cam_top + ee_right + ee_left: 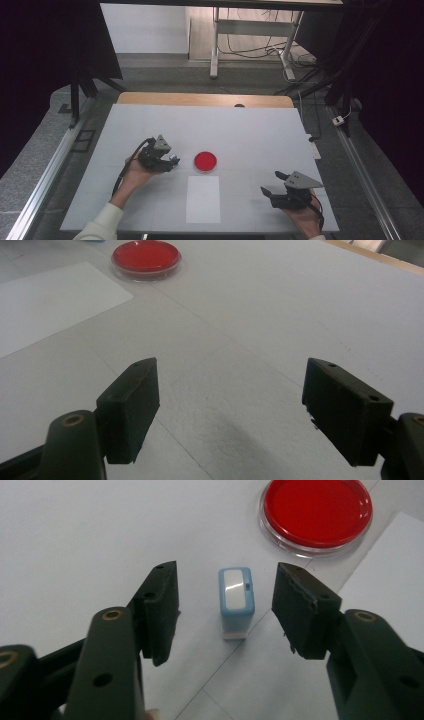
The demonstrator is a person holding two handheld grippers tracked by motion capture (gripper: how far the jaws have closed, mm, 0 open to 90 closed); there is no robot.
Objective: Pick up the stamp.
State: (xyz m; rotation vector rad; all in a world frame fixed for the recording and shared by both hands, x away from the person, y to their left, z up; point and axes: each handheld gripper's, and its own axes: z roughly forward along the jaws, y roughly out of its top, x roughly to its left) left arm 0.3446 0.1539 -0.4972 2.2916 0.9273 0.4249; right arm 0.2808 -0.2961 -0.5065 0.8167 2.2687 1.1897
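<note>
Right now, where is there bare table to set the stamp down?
Free: the far half of the table beyond the red ink pad, and the stretch between the white paper sheet and the right gripper. Crowded: around the left gripper, stamp and pad.

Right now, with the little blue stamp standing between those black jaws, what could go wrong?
1. The stamp stands upright, tall and narrow. The left hand-held gripper has a jaw on each side, neither touching; if one pad arrives first, the stamp might tip.
2. The red ink pad sits open nearby, so a knocked stamp or a jaw could perhaps smear ink on the table or paper.
</note>
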